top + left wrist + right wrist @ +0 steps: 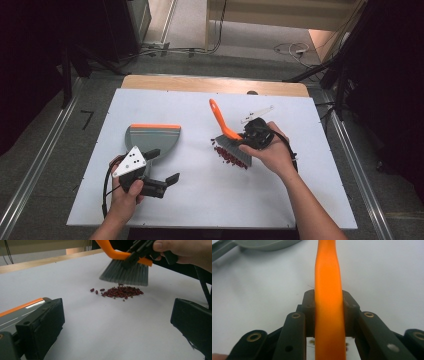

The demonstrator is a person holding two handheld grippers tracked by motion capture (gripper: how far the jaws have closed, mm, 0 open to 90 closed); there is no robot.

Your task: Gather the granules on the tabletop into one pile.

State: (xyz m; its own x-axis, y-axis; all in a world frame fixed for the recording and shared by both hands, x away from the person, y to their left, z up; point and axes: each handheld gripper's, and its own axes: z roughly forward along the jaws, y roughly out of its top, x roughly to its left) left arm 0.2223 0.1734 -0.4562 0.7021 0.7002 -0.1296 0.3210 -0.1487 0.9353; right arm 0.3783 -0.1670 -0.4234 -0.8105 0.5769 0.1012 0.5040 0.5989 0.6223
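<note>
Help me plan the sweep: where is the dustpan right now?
In the high view the dustpan lies on the white table's left half, just ahead of the left gripper, well left of the beans and brush.

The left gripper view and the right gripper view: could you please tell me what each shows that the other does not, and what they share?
Left gripper view: the pile of red beans, the brush's grey bristles just above them, the person's right hand, and the left gripper with jaws wide apart and nothing between them.

Right gripper view: the right gripper clamped on the brush's orange handle.

Both: the white table, part of the grey dustpan, and the orange of the brush.
</note>
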